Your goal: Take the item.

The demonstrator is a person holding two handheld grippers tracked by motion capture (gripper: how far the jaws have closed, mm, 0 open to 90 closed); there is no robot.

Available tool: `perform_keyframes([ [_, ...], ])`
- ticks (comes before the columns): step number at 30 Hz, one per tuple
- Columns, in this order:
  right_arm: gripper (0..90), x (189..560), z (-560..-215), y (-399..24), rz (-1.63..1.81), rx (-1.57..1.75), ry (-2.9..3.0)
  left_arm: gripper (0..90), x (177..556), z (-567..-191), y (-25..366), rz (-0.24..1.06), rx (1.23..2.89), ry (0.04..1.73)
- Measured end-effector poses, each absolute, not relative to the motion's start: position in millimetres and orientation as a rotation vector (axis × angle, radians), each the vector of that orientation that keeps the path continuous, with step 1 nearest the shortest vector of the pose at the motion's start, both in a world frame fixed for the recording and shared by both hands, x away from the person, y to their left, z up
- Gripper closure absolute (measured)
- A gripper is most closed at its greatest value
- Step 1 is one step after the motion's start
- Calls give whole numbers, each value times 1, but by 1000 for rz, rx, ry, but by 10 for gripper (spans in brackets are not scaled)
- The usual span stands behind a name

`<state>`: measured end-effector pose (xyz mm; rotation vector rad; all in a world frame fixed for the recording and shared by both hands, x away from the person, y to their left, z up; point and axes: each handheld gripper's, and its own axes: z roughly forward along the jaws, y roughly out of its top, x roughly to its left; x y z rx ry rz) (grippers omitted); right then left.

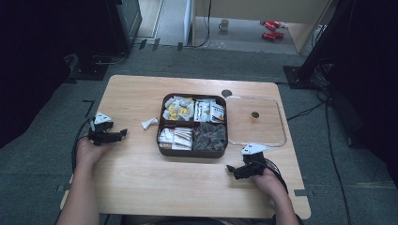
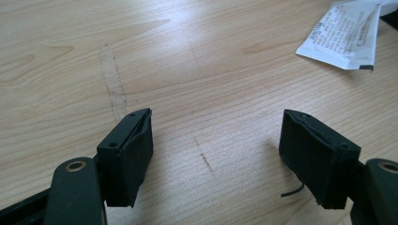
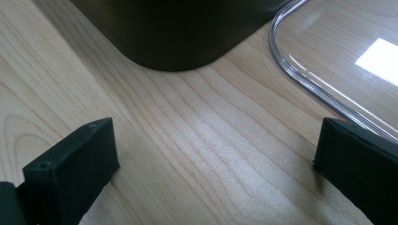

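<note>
Just ahead of the left hand-held gripper [image 2: 216, 150], jaws wide and empty, lies the white packet [image 2: 345, 35].

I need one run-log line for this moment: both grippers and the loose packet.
left gripper: open, empty | right gripper: open, empty | white packet: on table, left of tray

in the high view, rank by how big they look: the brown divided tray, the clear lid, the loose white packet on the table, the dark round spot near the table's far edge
1. brown divided tray and clear lid: footprints look alike, so no ranking between them
2. loose white packet
3. dark round spot, smallest, though it lies farther from the camera
</note>
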<state>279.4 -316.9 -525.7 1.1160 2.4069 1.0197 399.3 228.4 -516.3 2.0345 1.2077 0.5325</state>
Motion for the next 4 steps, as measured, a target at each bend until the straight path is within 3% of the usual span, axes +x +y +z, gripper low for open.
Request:
perform_keyframes([
  [2, 0, 279, -526, -317, 1020, 1116, 2407, 264, 399, -516, 228, 534, 2034, 1210],
  [4, 0, 279, -526, -317, 1020, 1116, 2407, 205, 400, -516, 228, 541, 2032, 1234],
])
